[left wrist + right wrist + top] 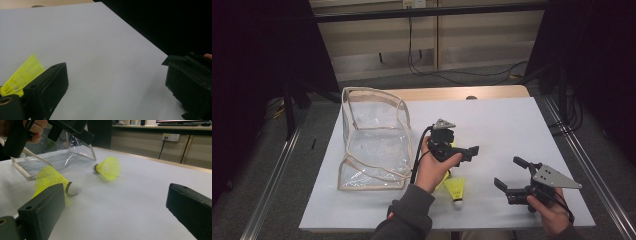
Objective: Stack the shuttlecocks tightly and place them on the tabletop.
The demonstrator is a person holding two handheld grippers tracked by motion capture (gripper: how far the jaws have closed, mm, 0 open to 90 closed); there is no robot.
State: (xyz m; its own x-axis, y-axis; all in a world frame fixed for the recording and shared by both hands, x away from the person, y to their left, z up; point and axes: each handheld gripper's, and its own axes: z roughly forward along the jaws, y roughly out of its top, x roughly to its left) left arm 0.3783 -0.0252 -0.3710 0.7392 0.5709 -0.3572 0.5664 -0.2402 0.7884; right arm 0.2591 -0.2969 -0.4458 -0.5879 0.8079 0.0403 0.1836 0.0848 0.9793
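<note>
Holding both tools with jaws spread and empty, you have two yellow plastic shuttlecocks lying loose on the white table (512, 120). The near shuttlecock (455, 189) lies between your left gripper (467, 152) and right gripper (508, 175); the far shuttlecock (108, 168) rests closer to the clear plastic pouch with cream trim (372, 140), which stands open at the table's left. These are light and round-nosed, so a sideways nudge from one jaw probably rolls them away. Squeezing the mesh skirt could crush it; aim for the white cork (72, 188) instead.
</note>
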